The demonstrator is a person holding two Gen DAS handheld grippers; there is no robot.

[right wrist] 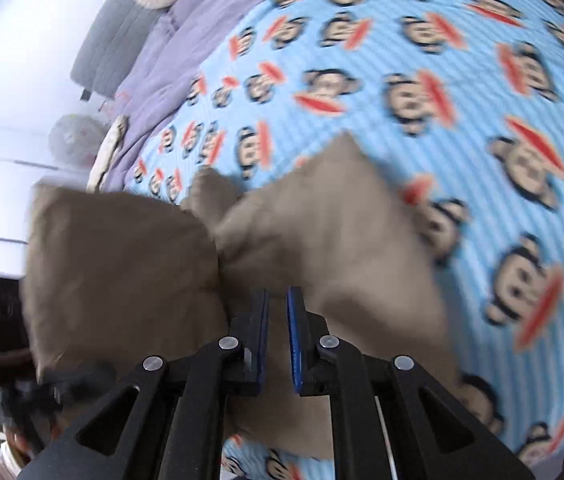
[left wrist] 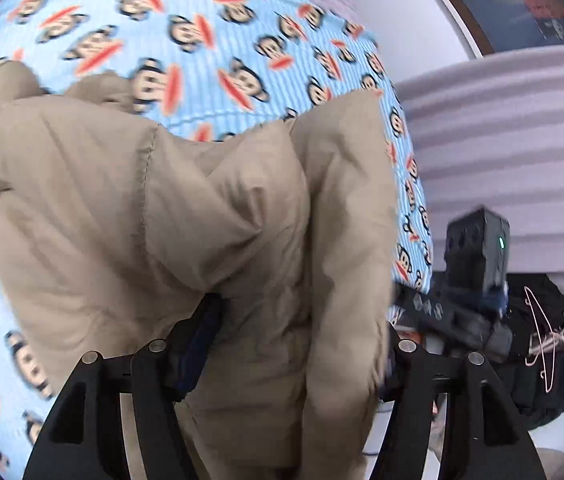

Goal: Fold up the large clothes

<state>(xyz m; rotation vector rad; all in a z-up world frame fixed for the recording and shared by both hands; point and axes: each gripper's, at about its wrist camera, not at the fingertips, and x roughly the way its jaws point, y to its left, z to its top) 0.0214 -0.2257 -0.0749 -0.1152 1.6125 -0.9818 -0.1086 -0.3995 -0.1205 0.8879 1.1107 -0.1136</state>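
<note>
A tan padded jacket (left wrist: pixel 186 216) fills the middle of the frame, bunched between the wide-apart jaws of the left gripper (left wrist: pixel 294 356) at the bottom. Behind it spreads a blue monkey-print bedsheet (left wrist: pixel 210 40). At right, the other gripper (left wrist: pixel 478 264) sits before a lilac quilt (left wrist: pixel 514 140), with dark clothes (left wrist: pixel 558 360) and a pink wire hanger (left wrist: pixel 540 340) lower right.

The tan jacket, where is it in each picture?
Left wrist view: the tan jacket fills the middle, bunched between the open fingers.
Right wrist view: the tan jacket sits centre-left, ahead of the fingers.
Shared landmark: the blue monkey blanket behind it.
</note>
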